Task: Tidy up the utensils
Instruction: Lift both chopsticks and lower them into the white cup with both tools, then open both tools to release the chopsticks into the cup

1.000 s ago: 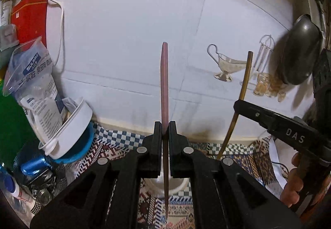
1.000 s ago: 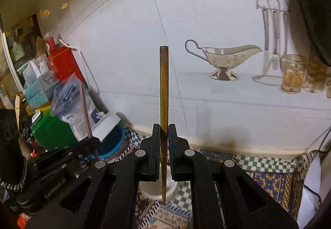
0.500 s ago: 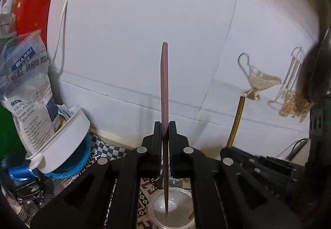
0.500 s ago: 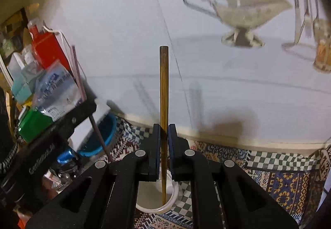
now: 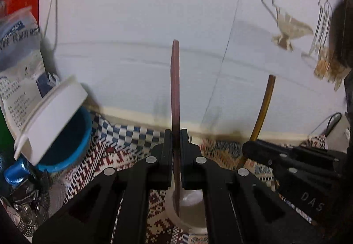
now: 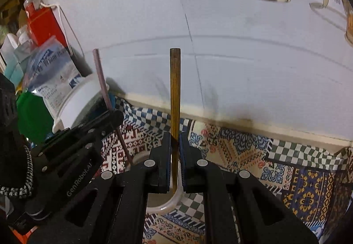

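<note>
The left gripper (image 5: 175, 151) was clamped on a flat reddish-brown stick (image 5: 175, 89) held upright, its lower tip reaching down inside the rim of a round white cup (image 5: 189, 217) that stood on the patterned tablecloth (image 5: 123, 151) directly beneath the jaws. The right gripper (image 6: 175, 155) was clamped the same way on a brown wooden chopstick-like stick (image 6: 175, 89), whose lower end hung over the cup (image 6: 163, 202) just below it. Judged from this, the sorting was near its end for these two pieces: both were carried over the cup and lowered toward it, but neither was let go yet, so release was left to do. The black fingers hid most of the cup, so it could not be told whether either tip touched its bottom or whether anything else lay inside. Clutter to the left of the left gripper was blurred.
</note>
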### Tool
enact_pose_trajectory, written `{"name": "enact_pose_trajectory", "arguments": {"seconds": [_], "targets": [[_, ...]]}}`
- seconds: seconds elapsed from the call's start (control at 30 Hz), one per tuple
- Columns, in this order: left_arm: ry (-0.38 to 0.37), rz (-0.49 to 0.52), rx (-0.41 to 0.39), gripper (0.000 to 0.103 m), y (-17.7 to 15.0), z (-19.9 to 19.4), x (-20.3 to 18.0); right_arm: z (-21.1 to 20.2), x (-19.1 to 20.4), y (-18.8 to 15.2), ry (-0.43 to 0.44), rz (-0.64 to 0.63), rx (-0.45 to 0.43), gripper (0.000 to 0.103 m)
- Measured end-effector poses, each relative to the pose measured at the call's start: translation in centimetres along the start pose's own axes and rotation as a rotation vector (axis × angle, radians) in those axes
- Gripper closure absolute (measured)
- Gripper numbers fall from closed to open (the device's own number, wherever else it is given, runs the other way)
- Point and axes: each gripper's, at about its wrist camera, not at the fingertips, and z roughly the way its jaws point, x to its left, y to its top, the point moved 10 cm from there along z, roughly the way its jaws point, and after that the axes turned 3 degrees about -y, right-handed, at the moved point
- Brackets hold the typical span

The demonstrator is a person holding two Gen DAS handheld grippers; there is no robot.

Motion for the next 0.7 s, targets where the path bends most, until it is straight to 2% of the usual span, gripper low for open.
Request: {"name": "enact_pose_trajectory", "arguments": {"seconds": [0.4, 0.53, 0.7], "targets": [[-0.009, 0.012, 0.107, 0.097, -1.5, -0.8, 0.2, 0.3, -0.1, -1.4, 0.000, 0.017, 0.086, 0.094], [-0.012, 0.021, 0.115, 0.094, -1.4, -2.0, 0.0, -1.1, -0.1, -1.7, -0.007, 0.013, 0.074, 0.082], [-0.024, 0.053, 0.098, 0.089, -1.1, -4.6, -1.1, -3.7, -0.1, -1.8, -0.019, -0.004, 0.036, 0.082]]}}
